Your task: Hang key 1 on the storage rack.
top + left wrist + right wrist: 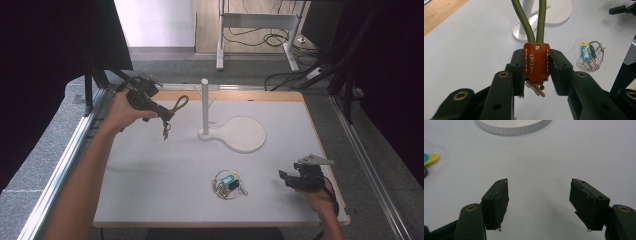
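My left gripper (536,73) is shut on the orange-brown leather tag (536,62) of a keychain. Its green rope loop (531,22) runs up and away from the jaws, and keys hang below the tag. In the high view this gripper (166,116) is raised over the table's far left, with the rope loop (180,103) pointing towards a white post stand (204,105). A second key ring (228,183) with teal and yellow tags lies flat near the front middle. At the front right my right gripper (285,178) is open and holds nothing, as the right gripper view (539,202) confirms.
The stand's round white base (243,133) lies right of the post, and its edge (514,126) shows ahead of the right jaws. The white tabletop (150,175) has a wooden rim. Metal rails run along both sides, and cables and table legs lie on the floor beyond.
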`<state>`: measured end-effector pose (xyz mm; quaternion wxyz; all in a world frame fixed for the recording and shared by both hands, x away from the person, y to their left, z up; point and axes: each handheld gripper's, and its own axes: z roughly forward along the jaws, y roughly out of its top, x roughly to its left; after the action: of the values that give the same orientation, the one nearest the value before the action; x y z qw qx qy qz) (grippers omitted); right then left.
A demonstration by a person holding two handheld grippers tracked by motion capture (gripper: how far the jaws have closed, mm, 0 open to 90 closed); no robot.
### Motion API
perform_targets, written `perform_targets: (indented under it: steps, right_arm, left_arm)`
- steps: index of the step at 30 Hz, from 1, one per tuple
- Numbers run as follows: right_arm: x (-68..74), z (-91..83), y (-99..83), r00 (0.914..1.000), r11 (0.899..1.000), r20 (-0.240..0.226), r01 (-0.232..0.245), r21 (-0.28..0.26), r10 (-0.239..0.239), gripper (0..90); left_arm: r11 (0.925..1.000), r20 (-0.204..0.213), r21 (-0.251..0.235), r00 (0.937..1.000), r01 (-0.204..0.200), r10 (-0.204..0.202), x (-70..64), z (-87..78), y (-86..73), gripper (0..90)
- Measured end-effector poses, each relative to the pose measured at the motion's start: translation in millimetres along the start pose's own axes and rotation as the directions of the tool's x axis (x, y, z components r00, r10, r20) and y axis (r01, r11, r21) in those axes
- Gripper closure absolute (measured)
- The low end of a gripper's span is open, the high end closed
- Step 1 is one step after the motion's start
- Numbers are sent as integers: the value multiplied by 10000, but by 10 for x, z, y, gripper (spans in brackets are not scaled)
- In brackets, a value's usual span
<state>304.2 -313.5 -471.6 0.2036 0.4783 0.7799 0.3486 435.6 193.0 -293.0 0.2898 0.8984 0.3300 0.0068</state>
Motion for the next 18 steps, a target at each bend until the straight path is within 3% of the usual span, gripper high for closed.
perform_targets:
  steps: [18]
  right_arm:
    - [27,24,8,9997,9997,122,205,126,-207,318]
  left_arm:
    - [10000,237,0,9997,4,-4,159,68,164,668]
